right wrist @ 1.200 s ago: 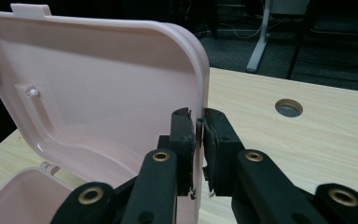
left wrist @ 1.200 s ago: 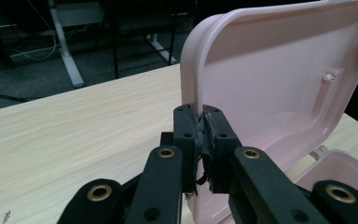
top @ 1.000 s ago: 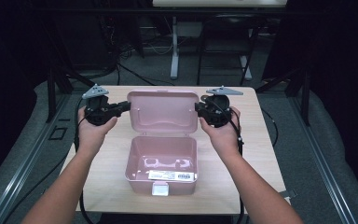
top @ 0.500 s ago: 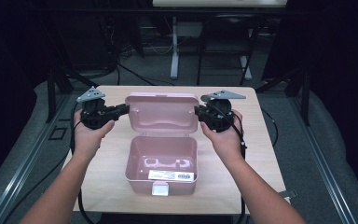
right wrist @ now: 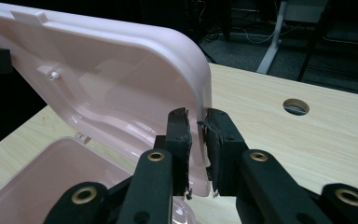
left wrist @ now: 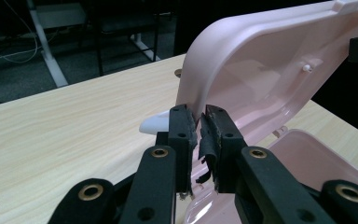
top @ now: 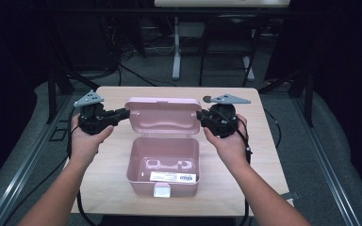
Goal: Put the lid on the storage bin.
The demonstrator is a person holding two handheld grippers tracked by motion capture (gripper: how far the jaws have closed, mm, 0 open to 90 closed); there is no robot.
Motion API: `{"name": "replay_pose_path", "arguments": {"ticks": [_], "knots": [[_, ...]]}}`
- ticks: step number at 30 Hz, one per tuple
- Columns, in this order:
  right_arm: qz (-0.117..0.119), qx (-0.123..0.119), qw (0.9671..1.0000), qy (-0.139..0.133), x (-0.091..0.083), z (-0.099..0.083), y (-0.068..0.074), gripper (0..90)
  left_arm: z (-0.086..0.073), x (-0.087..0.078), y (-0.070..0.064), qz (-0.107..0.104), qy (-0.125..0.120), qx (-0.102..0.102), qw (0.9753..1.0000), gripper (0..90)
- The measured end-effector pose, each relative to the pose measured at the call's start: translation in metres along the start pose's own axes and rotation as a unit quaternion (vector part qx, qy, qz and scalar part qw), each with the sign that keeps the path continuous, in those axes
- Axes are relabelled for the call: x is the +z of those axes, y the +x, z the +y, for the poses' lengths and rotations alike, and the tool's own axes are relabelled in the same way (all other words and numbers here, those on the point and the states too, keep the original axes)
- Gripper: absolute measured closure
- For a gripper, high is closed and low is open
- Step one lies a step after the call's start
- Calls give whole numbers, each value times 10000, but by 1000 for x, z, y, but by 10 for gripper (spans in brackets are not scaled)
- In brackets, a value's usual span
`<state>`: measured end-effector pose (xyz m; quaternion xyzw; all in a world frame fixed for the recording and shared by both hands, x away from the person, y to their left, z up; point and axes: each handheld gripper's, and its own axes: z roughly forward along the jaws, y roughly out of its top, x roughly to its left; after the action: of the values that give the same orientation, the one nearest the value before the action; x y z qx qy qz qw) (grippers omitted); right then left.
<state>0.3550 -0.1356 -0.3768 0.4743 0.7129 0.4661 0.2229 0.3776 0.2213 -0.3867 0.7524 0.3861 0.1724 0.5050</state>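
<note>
Clamping one pink lid [top: 164, 116]: left hand-held gripper [top: 124, 112], right hand-held gripper [top: 199, 115], one box [top: 163, 162].

Two bare forearms are being extended from the bottom edge of the high view towards the middle of the frame, angled slightly inward. The left black two-jaw gripper with a grey three-cornered plate on top [top: 122, 113] is being held in the left hand [top: 87, 139] at centre left, its jaws being pointed to the right of the frame. The right black two-jaw gripper with its own grey plate [top: 201, 116] is being gripped in the right hand [top: 228, 139] at centre right, pointed left. In each gripper view the jaws are being pressed nearly together, pinching a thin pink edge between worn pads.
</note>
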Motion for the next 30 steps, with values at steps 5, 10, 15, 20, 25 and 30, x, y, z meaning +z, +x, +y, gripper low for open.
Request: {"name": "replay_pose_path", "arguments": {"ticks": [5, 10, 15, 20, 25, 30], "knots": [[54, -15, 10000, -4, -4, -3, 1, 786, -3, -3, -2, -46, -35, -5, 10000, 808], [96, -26, 9999, -15, -7, -5, 3, 778, -5, -6, -2, -119, -40, -21, 9999, 806], [127, -32, 9999, -6, -10, -7, 5, 773, -7, -10, -6, -132, -37, 33, 9999, 801], [202, -54, 9998, 1, -16, -11, 7, 764, -11, -17, -10, -177, -13, 68, 9998, 791], [314, -114, 9994, 12, -24, -18, 9, 755, -16, -25, -15, -299, -35, 117, 9995, 771], [462, -174, 9988, 26, -32, -28, 12, 737, -22, -32, -21, -405, -31, 179, 9990, 738]]}}
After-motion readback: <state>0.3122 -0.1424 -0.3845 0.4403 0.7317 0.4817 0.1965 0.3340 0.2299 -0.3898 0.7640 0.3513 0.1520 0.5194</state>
